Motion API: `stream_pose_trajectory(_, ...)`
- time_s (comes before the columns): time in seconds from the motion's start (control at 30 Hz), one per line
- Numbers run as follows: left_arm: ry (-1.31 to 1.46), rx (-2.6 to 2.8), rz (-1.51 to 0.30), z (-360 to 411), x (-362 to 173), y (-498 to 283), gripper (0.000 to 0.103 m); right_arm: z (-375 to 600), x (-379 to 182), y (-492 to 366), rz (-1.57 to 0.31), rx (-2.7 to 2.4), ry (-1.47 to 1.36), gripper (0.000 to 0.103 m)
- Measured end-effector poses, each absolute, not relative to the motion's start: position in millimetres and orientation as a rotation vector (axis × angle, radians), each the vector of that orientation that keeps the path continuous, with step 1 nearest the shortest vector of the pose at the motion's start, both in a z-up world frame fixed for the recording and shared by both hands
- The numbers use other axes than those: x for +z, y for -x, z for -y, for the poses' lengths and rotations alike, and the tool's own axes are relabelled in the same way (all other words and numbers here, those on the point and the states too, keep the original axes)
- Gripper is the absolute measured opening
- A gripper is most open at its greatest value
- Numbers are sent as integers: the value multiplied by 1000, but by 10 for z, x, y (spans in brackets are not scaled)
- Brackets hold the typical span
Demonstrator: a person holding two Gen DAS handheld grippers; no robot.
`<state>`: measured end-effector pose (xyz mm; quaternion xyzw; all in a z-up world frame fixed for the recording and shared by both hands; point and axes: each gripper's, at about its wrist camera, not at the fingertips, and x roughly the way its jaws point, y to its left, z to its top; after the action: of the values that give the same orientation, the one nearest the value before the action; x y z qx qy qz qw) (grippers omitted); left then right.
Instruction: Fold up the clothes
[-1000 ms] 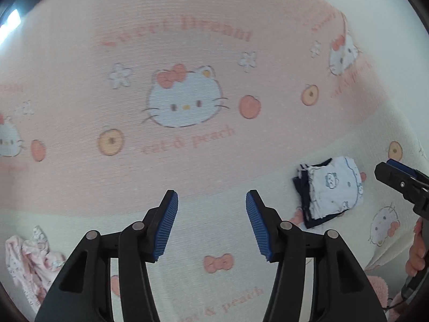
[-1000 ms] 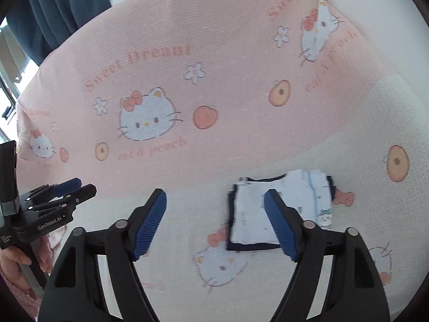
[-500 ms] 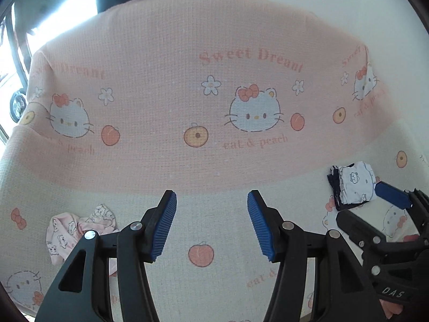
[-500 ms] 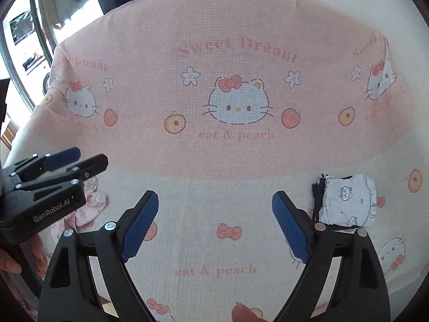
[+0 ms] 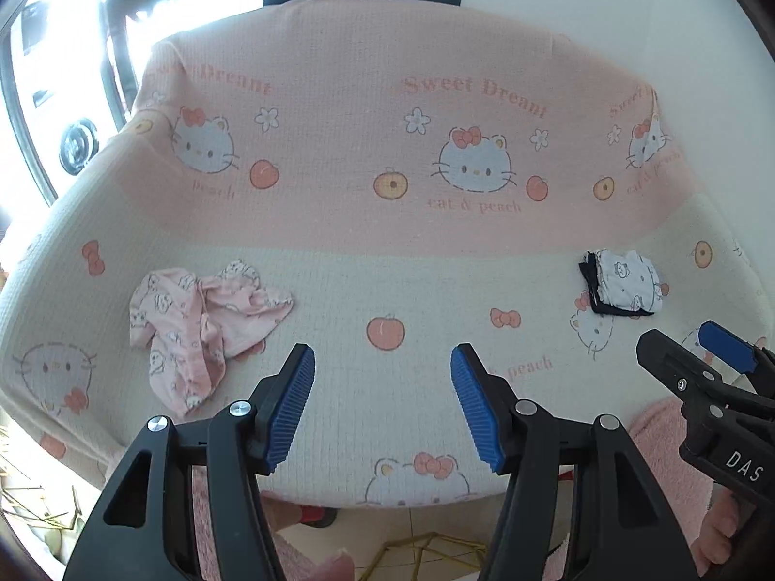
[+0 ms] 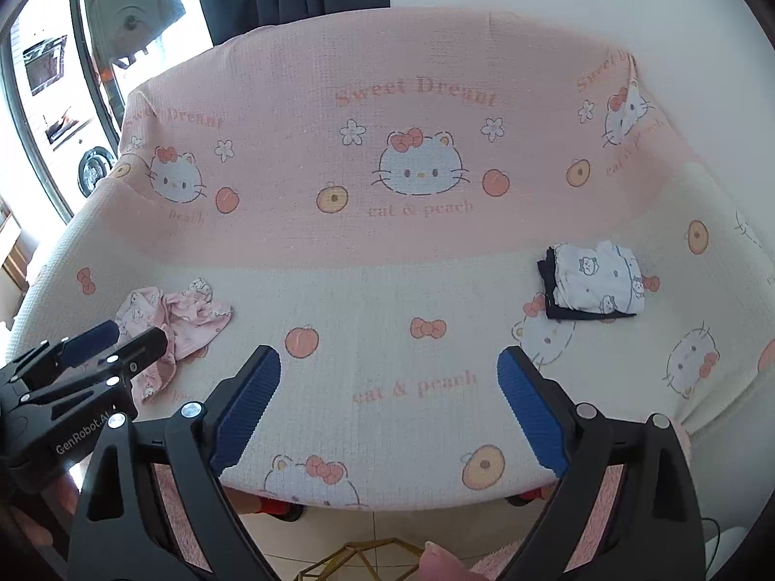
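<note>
Pink crumpled garment (image 5: 203, 324) lies unfolded on the left of the sofa cover (image 5: 387, 261), well apart from the folded white and navy pile (image 5: 625, 285) at right. Both the left tongs (image 5: 382, 402) and right tongs (image 6: 387, 406) hover above the seat's front edge, jaws opening with nothing between them.

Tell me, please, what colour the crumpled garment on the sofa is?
Pale pink with small white cat faces; clearest in the left wrist view.

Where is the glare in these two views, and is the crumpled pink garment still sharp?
Left wrist view: window at upper left blown out white; pink garment sharp. Right wrist view: milder glare at the left edge; garment clear, partly hidden by the left gripper.
</note>
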<state>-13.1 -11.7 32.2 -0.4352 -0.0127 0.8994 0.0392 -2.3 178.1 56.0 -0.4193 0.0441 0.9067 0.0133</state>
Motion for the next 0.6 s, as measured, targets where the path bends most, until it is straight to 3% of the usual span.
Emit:
stream_pose_trajectory(0.23,1317,2757,26,94,238,-270,62,-1735,424,-370,-132,2834,1354,93)
stream_pose_trajectory(0.6,1337,2712,54,10,192,-262,62,-1731,322,-385,-117,2838,1391,93)
